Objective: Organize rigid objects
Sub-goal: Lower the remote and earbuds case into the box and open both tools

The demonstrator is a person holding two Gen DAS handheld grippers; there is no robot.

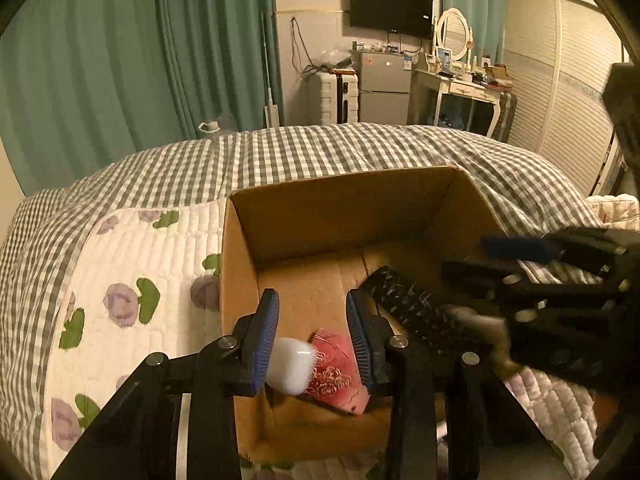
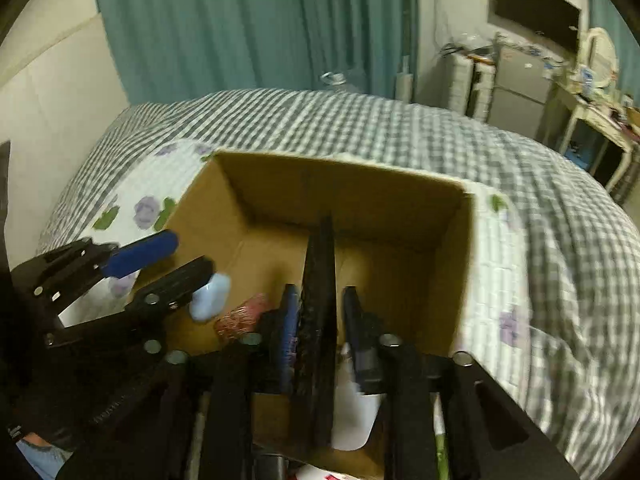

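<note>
An open cardboard box (image 1: 344, 178) (image 2: 340, 162) sits on the bed. A pink patterned item (image 1: 336, 376) (image 2: 240, 316) lies on its floor. My left gripper (image 1: 312, 296) (image 2: 192, 252) hovers over the box's near left corner with its pads apart. A small white case (image 1: 290, 366) (image 2: 210, 296), blurred, is beside the left pad and below the fingertips, not pinched. A black remote (image 1: 408, 304) (image 2: 318, 280) stands on edge between the fingers of my right gripper (image 2: 320, 290) (image 1: 466, 256), its far end on the box floor. A sliver of gap shows at its right finger.
The box rests on a floral quilted sheet (image 1: 132, 264) beside a grey checked duvet (image 1: 320, 148). A white object (image 2: 356, 412) lies under my right gripper at the box's near edge. Green curtains, a small fridge (image 1: 384, 84) and a dressing table stand beyond the bed.
</note>
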